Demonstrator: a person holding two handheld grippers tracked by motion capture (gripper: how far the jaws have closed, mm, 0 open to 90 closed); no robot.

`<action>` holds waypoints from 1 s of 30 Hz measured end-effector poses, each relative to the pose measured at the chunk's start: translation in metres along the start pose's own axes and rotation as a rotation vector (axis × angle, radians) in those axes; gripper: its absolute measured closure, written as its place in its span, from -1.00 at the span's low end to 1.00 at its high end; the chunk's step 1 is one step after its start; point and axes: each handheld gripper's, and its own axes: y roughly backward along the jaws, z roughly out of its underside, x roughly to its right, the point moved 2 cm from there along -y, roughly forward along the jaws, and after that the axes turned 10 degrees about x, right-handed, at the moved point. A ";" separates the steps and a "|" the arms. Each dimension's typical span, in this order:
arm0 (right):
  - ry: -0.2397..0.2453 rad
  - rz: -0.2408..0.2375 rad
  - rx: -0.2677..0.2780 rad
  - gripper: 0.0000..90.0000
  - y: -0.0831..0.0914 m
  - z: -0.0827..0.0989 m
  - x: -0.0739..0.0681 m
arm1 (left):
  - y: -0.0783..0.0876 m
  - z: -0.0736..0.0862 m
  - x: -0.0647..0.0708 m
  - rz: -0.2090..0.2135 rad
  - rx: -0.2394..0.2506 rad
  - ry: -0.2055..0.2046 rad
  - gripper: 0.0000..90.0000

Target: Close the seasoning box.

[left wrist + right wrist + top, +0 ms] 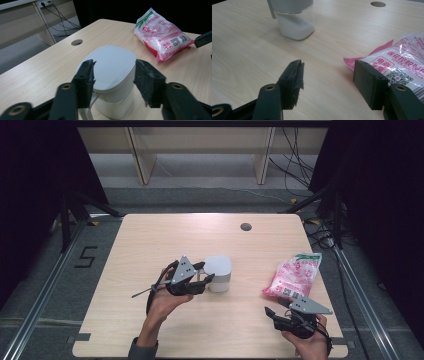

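Trouble here would most likely come from the white square-lidded jar with a clear lower body holding white granules, which stands upright near the middle of the pale wooden counter, a little toward its left edge. The left gripper sits right at the jar's lid — in the left gripper view its two black jaws flank the white lid with a sliver of gap on each side, so they are parted and pressing on nothing. A thin white handle or spoon stem runs down the jar's side just by the left jaw. If the hand pulls away crookedly, a jaw could catch the lid's rim or that stem and tip the jar, spilling the granules across the counter.

The right gripper rests near the counter's front right corner, jaws wide apart and empty. Just beyond it lies the pink-and-white printed plastic pouch of white crystals, flat near the right edge. In the right gripper view one jaw stands just beside the pouch's corner. A grab there risks pinching only loose film — the slack bag would then sag, slide out, or get dragged toward the edge.
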 end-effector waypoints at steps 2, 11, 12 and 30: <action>0.001 -0.001 0.001 -0.09 0.000 0.000 0.000 | 0.001 0.002 -0.002 -0.009 -0.003 0.012 -0.04; -0.003 -0.009 0.004 -0.12 -0.001 -0.001 -0.003 | 0.000 0.006 -0.003 -0.032 -0.043 0.033 -0.22; -0.001 -0.009 0.003 -0.13 -0.001 0.000 -0.003 | -0.001 0.006 -0.003 -0.039 -0.043 0.023 -0.24; -0.002 -0.020 0.002 -0.15 -0.002 0.000 -0.005 | 0.011 0.024 0.014 -0.040 -0.048 0.044 -0.37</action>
